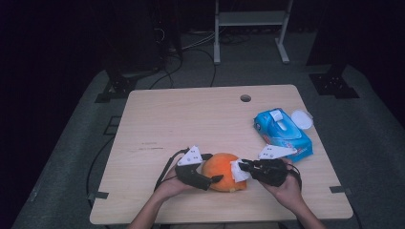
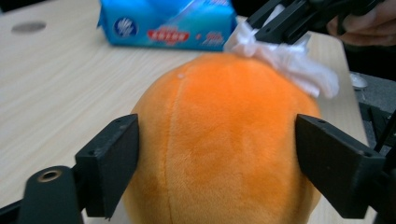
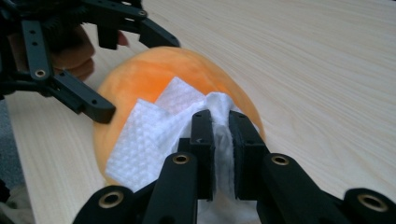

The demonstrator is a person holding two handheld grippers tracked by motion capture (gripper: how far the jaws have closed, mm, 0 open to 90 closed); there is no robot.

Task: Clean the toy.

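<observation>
An orange plush ball (image 1: 220,171) rests on the wooden table (image 1: 191,124) near its front edge. My left gripper (image 1: 213,168) reaches in from the left, one jaw on each side of the ball, and both pads (image 2: 116,158) press into the plush (image 2: 219,140). My right gripper (image 3: 222,130) is shut on a white tissue (image 3: 154,135), which lies spread against the ball's right upper side (image 3: 196,70). In the high view the tissue (image 1: 237,171) sits between the right gripper (image 1: 242,166) and the ball.
A blue tissue pack (image 1: 282,133) lies at the table's right side, its white lid (image 1: 302,119) beside it. A cable hole (image 1: 245,98) is at the far edge. Cables trail on the floor beyond, near a white frame (image 1: 248,19).
</observation>
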